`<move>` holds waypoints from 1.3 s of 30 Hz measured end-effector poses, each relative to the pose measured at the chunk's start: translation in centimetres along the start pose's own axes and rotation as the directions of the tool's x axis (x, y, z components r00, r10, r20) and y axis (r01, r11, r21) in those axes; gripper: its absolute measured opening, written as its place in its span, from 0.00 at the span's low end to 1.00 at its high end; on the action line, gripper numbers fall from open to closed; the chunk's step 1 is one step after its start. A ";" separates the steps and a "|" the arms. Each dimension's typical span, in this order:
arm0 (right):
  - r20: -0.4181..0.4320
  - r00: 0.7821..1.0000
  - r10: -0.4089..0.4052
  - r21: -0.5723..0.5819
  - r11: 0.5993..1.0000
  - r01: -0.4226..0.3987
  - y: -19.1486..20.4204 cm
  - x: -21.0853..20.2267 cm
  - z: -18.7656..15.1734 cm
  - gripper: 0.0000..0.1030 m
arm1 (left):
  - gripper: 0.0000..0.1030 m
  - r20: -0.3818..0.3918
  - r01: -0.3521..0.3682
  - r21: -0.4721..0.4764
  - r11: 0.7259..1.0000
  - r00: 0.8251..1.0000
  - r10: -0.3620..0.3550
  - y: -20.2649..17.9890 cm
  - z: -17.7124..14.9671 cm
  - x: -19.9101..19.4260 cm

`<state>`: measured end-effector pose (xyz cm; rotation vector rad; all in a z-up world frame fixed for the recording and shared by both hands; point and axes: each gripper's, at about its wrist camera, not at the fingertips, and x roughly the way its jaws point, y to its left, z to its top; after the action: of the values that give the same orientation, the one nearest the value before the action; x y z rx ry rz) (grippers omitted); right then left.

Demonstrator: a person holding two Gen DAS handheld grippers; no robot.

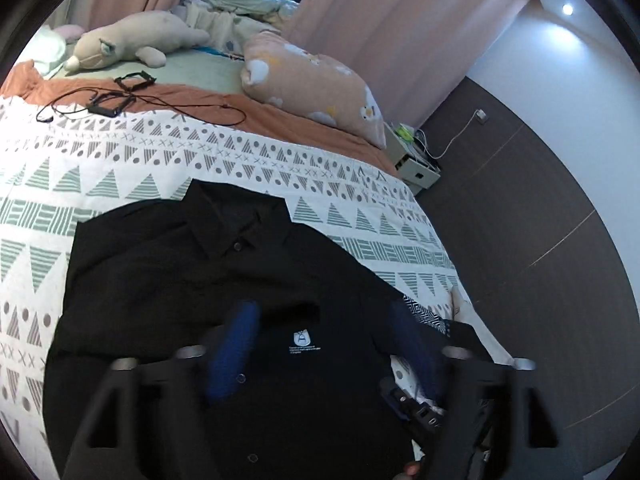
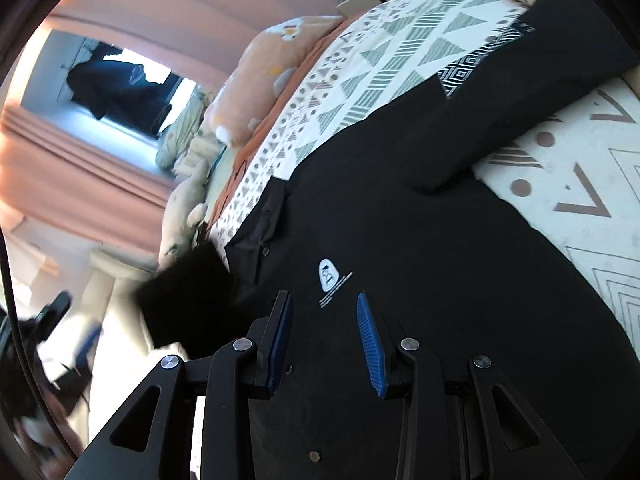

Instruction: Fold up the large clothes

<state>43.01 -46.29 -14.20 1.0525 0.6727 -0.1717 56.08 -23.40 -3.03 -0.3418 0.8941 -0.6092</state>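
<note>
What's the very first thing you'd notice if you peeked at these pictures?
A big black shirt spread out flat on a bed cover with triangle patterns, with a tiny white logo on its chest. Both the left tool and the right tool hang open just above it. Farther back, by the pink curtains, lie a peach pillow and a stuffed animal.

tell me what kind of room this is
Most likely a bedroom: a black shirt lies spread on a bed with a patterned cover, with a pillow and a plush toy at its far end and curtains behind.
</note>
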 end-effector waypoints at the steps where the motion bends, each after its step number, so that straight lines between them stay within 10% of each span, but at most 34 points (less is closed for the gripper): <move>1: 0.001 1.000 -0.004 -0.003 1.000 0.004 0.0 0.0 0.1 0.34 | 0.86 0.016 -0.006 0.009 1.000 1.000 0.006 0.3 -0.6 -0.4; 12: -0.027 0.999 -0.047 -0.203 0.978 0.041 5.3 1.8 -2.1 0.34 | 0.86 0.169 -0.192 -0.081 0.978 0.965 0.203 8.1 -7.1 -6.6; 16: -0.030 0.996 -0.088 -0.311 0.947 0.074 8.0 3.6 -3.7 0.68 | 0.86 0.183 -0.210 -0.172 0.962 0.953 0.241 12.1 -7.8 -7.7; 21: -0.035 0.986 -0.163 -0.433 0.891 0.132 10.6 6.1 -6.0 0.68 | 0.86 0.192 -0.266 -0.224 0.937 0.931 0.310 15.8 -8.2 -9.1; 29: 0.010 0.930 -0.367 -0.640 0.712 0.289 13.2 11.6 -9.8 0.68 | 0.86 0.138 -0.312 -0.280 0.908 0.923 0.360 20.5 -9.9 -10.0; 39: 0.015 0.867 -0.498 -0.821 0.489 0.294 14.9 16.6 -12.8 0.68 | 0.86 0.158 -0.247 -0.466 0.849 0.921 0.355 27.8 -10.9 -14.8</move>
<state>57.12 -25.04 -16.91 -0.0124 1.0719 -0.1233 49.93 7.22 -14.64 -0.6527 0.8239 -0.0581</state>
